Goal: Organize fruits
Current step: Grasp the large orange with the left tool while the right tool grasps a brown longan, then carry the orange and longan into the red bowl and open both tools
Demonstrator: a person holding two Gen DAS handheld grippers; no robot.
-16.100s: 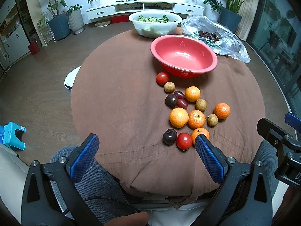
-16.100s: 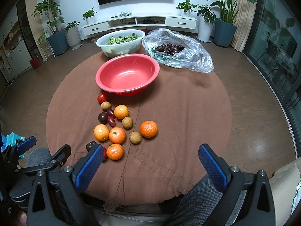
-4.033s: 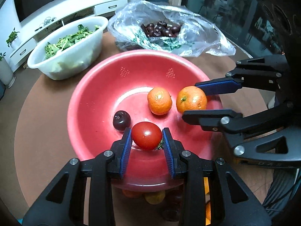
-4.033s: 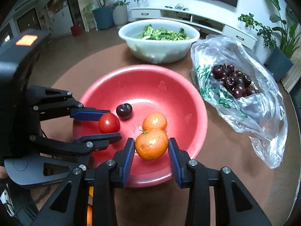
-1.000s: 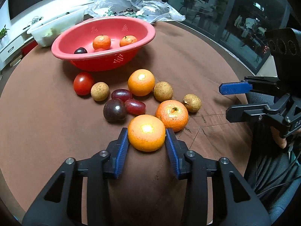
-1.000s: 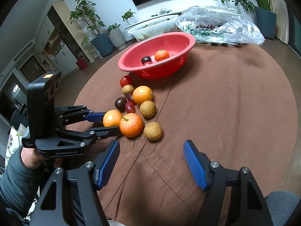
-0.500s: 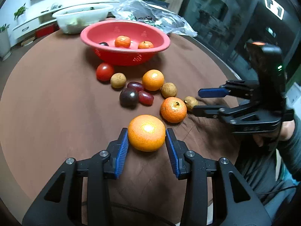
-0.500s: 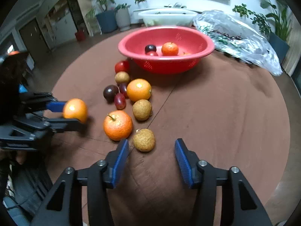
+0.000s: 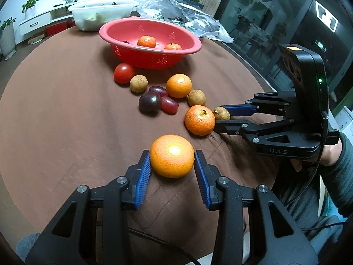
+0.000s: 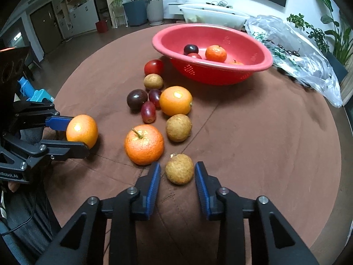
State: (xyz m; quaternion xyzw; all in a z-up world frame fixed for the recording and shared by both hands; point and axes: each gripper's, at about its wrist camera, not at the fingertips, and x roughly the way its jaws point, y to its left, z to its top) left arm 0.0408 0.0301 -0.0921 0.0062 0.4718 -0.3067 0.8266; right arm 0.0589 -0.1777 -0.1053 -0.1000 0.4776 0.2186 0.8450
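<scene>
Fruit-sorting scene on a round desk (image 10: 275, 132) covered with brown cloth. An orange (image 9: 172, 155) is pinched between the blue-padded fingers of the left gripper (image 9: 172, 172), low in the left wrist view; in the right wrist view the same orange is seen at 9 o'clock of the loose fruit cluster. The right gripper (image 10: 177, 176) is placed around a small brown longan (image 10: 179, 169) lying on the cloth; its jaws have just been closing, and a narrow gap is seen on each side of the fruit, so the pads are not yet pressed on it. A stemmed mandarin (image 10: 144, 144) lies just beside this longan, at its 10 o'clock. Further up the cloth are gathered a second longan (image 10: 178, 127), a large orange (image 10: 175, 100), two red grapes, a dark plum (image 10: 136, 99), a third longan (image 10: 153, 81) and a tomato (image 10: 153, 67). A red bowl (image 10: 220, 75) is set at 12 o'clock of the cluster, with mandarins, a plum and a tomato inside. A plastic bag (image 10: 308, 66) of cherries lies at 2 o'clock, and a white bowl (image 10: 211, 16) stands behind the red one.
</scene>
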